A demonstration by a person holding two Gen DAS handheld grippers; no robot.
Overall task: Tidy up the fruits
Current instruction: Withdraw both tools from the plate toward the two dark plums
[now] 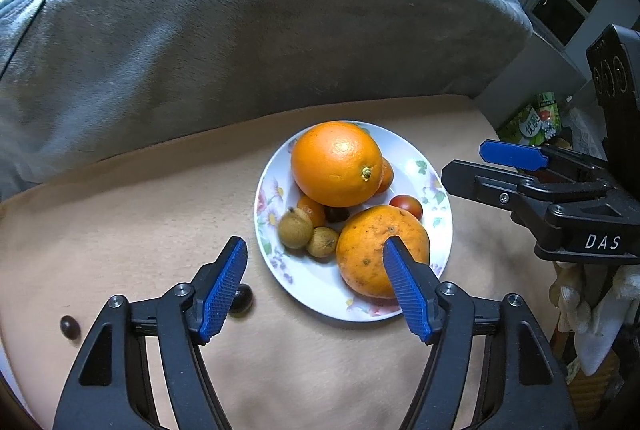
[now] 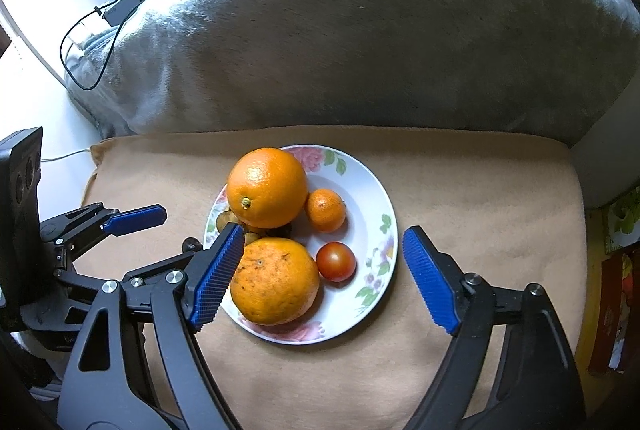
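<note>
While both the left hand-held gripper (image 1: 316, 286) and right hand-held gripper (image 2: 324, 274) hover open and empty, fruit crowds the floral plate (image 2: 372, 206), with two dark fruits (image 1: 70, 328) stray at its 8 o'clock, probably awaiting collection.

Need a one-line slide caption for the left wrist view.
Open left tongs hover at a floral plate piled with fruit; two dark fruits remain on the tan cloth.

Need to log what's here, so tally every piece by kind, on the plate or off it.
Large oranges: 2
Small mandarins: 2
Cherry tomato: 1
Tan longan-like fruits: 2
Dark brown glossy pieces: 3, one on the plate, two on the tan cloth
Total: 10
</note>
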